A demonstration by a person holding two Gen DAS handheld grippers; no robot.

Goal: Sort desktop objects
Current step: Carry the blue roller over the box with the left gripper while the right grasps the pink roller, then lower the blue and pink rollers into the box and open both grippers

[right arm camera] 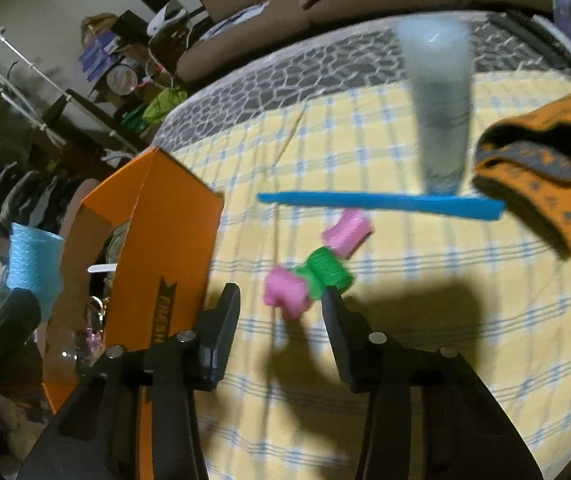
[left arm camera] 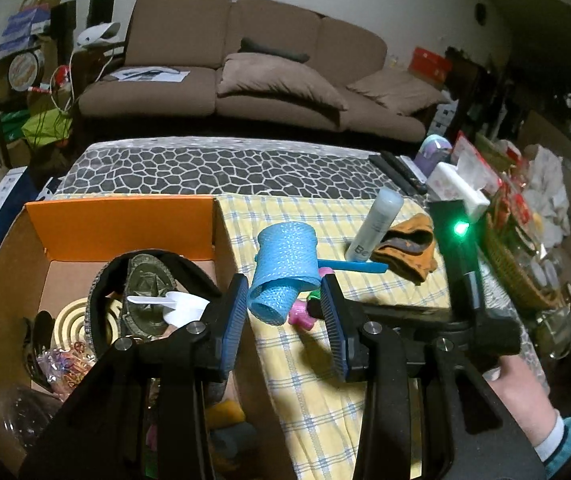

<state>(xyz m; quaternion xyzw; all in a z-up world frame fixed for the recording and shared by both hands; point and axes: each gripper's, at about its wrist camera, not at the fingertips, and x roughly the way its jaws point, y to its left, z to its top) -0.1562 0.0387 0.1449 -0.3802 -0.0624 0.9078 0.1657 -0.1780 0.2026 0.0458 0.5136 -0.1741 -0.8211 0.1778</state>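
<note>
Left tongs (left arm camera: 283, 304): closed on the blue mesh foam roll (left arm camera: 285, 272), which sits pinched near its lower end between the blue-padded fingers (left arm camera: 232, 312) and tilts up and away; it hangs above the seam between box and cloth, likely so it can be carried over the box wall

Right tongs (right arm camera: 281, 312): open and empty, jaws spread wide just short of the small pink-and-green plastic spool pieces (right arm camera: 313, 268); the approach looks aimed at these as the next pick

Open orange-lined cardboard box (left arm camera: 121, 220): on the left of the worktop, already holding a dark round badge-like item (left arm camera: 149, 292), a white plastic scoop (left arm camera: 173, 306) and coloured rubber bands (left arm camera: 69, 364), so it seems to be the sorting bin

Yellow checked cloth (right arm camera: 405, 340): covers the worktop; unsorted things lie on it

Frosted cylindrical bottle (right arm camera: 439, 116): lying on the cloth, one end touching the blue plastic stick (right arm camera: 377, 202)

Orange patterned fabric piece (right arm camera: 541, 184): crumpled just beside the bottle

Progress: judged partway, several items left outside the box
</note>
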